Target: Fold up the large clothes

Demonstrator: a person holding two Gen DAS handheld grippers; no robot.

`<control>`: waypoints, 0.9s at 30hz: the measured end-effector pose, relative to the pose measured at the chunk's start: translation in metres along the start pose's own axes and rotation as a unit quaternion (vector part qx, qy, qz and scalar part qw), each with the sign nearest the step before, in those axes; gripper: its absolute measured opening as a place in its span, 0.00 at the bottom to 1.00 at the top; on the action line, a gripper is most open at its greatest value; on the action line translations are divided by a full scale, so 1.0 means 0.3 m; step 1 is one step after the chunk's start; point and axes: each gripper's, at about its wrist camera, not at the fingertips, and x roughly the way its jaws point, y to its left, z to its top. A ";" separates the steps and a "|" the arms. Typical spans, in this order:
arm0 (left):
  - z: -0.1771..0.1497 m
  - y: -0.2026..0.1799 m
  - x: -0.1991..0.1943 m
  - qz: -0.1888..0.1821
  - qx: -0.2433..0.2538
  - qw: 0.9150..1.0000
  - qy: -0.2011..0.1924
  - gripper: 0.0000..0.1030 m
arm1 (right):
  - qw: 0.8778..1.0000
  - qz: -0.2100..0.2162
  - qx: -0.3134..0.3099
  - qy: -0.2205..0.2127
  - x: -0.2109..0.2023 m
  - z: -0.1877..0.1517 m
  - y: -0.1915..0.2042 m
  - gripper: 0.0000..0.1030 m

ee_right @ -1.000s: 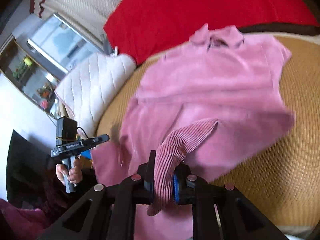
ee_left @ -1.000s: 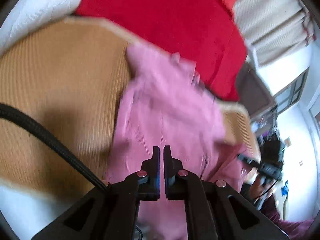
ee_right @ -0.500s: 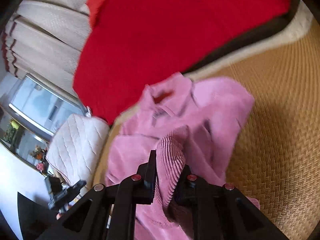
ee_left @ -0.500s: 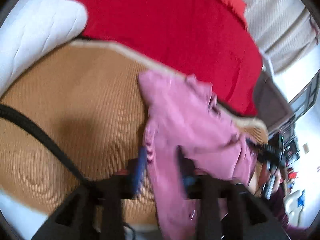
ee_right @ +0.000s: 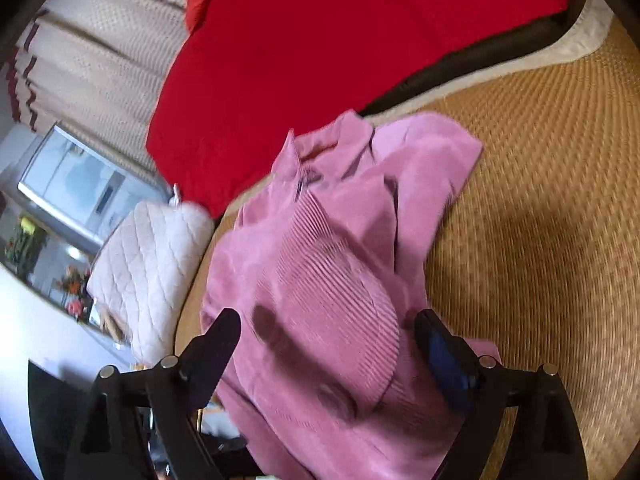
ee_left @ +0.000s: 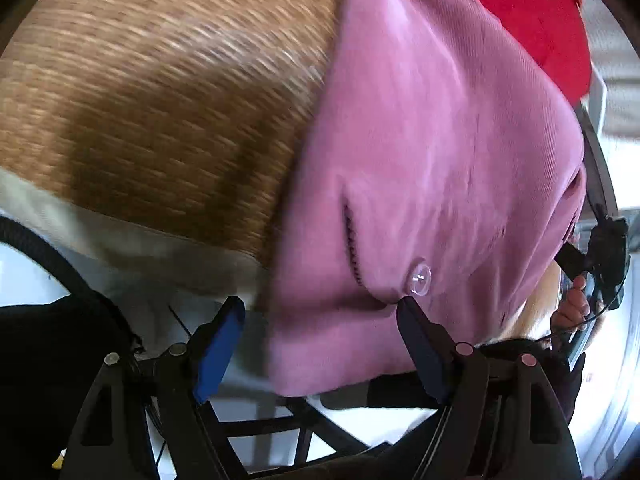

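Both my grippers, left [ee_left: 320,312] and right [ee_right: 326,324], just opened, jaws apart: pink corduroy shirt [ee_right: 336,264] released onto woven mat [ee_right: 540,200], fold laid.

I see the pink corduroy shirt [ee_right: 340,264] lying bunched at centre frame in the right wrist view, collar toward the top, a ribbed sleeve draped across its front. In the left view, blurred, a clear button [ee_left: 418,278] shows lower right.

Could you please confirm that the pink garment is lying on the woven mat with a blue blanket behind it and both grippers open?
Only the colour is wrong: the blanket behind the pink garment is red, as the right wrist view shows. The rest stands.
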 end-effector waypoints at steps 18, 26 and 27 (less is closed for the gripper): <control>0.031 -0.167 -0.361 -0.145 0.128 0.977 -0.094 0.08 | 0.986 0.067 -0.045 0.144 0.003 -0.244 0.093 0.48; 0.219 -0.248 -0.556 -0.182 0.147 0.960 -0.155 0.04 | 0.983 0.076 -0.124 0.109 -0.023 -0.223 0.284 0.16; 0.244 -0.250 -0.584 -0.190 0.148 0.955 -0.171 0.03 | 0.985 0.082 -0.126 0.087 -0.042 -0.185 0.310 0.15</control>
